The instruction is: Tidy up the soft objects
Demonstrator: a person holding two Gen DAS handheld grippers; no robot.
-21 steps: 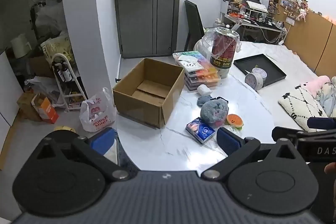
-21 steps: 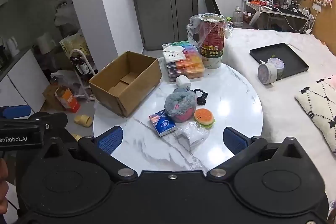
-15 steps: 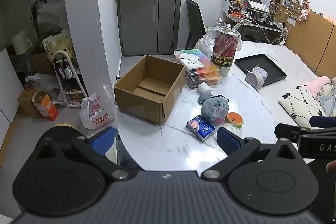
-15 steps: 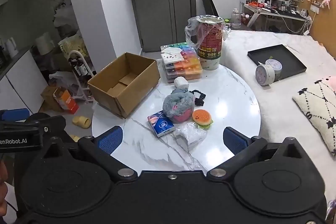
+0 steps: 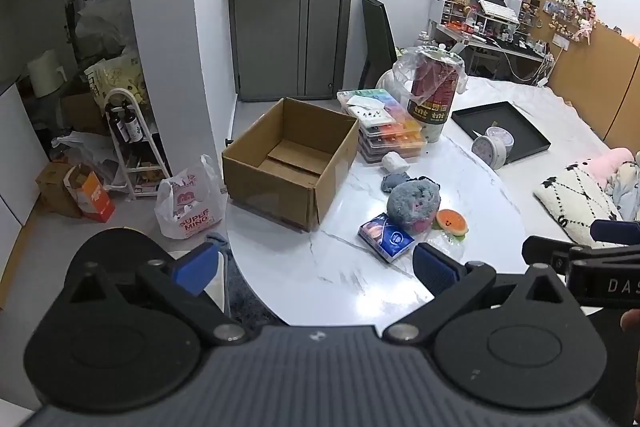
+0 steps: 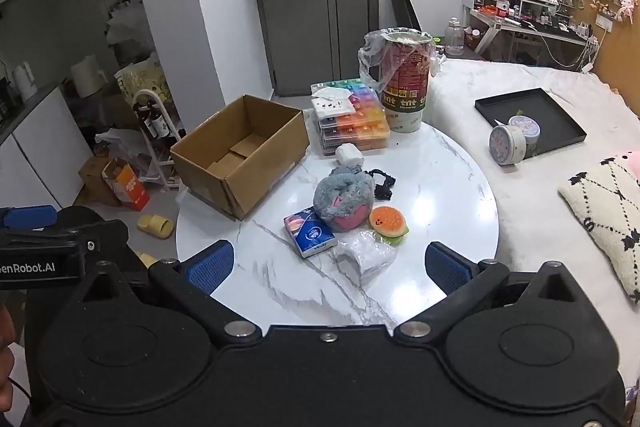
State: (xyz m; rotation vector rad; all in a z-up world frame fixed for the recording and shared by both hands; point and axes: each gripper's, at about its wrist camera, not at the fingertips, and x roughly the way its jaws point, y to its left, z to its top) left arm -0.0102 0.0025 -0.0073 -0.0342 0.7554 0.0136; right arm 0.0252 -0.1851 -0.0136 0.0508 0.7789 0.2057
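On the round white marble table [image 6: 440, 195] lie a grey and pink plush toy [image 6: 344, 201], an orange burger-shaped squishy [image 6: 387, 221], a blue tissue pack [image 6: 309, 235], a clear plastic bag [image 6: 366, 255], a white marshmallow-like roll [image 6: 349, 154] and a dark scrunchie [image 6: 382, 183]. An open, empty cardboard box [image 6: 240, 155] sits at the table's left edge. My right gripper [image 6: 328, 263] is open above the near rim with nothing in it. My left gripper [image 5: 316, 267] is open too, held over the table's front left, the plush toy [image 5: 414, 203] and box [image 5: 292, 159] ahead.
A stack of colourful plastic organisers [image 6: 352, 119] and a tall red tub wrapped in plastic [image 6: 404, 79] stand at the back of the table. A bed with a black tray [image 6: 532, 115], round tins and a patterned pillow [image 6: 608, 203] lies to the right. Floor clutter and a white shopping bag [image 5: 188, 203] sit left.
Both grippers have drawn back and up a little, so the table and its objects appear slightly further away. Both stay open and nothing on the table has moved.
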